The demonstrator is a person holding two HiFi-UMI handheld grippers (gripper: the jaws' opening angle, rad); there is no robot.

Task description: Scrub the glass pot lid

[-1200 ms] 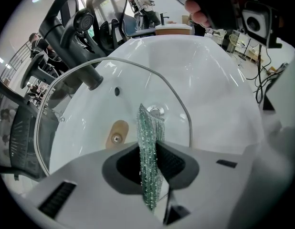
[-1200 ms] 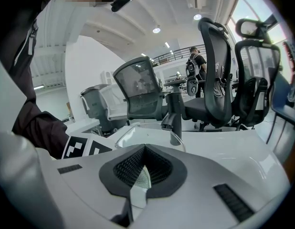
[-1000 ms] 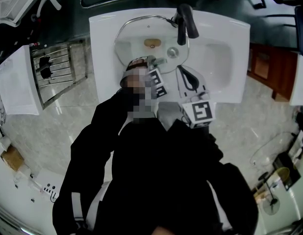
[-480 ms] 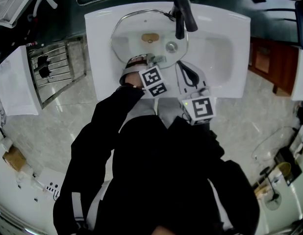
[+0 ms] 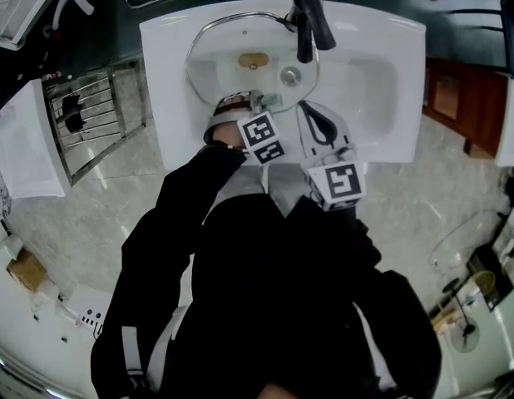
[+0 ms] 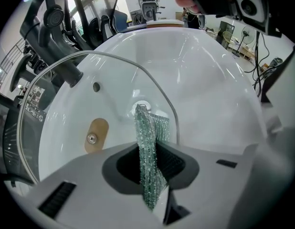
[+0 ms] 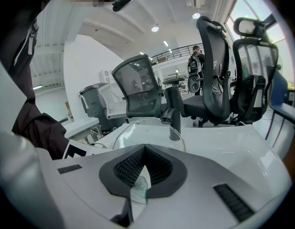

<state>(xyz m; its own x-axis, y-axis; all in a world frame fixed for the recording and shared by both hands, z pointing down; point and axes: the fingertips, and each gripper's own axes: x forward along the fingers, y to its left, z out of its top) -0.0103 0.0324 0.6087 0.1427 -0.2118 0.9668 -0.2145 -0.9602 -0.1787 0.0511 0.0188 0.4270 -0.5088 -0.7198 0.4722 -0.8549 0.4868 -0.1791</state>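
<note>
Our left tongs (image 6: pixel 148 168) pinch a green scrub cloth (image 6: pixel 146 128) close to the glass pot lid (image 6: pixel 61 123). Our right tongs (image 7: pixel 140 178) seem clamped on the lid's near edge, holding it in the white sink (image 6: pixel 209 94). No suds show, so we judge most scrubbing is left.

Head view: mounted above, facing steeply down past the person's dark torso (image 5: pixel 265 289) onto the white basin (image 5: pixel 373 81); farthest of the three. Left gripper view: close, looking along its jaws down into the bowl through the glass lid (image 6: pixel 66 104). Right gripper view: low at the front rim, facing nearly level across it toward office chairs (image 7: pixel 219 80). Shared by all: basin, lid, black faucet (image 5: pixel 311 23).
</note>
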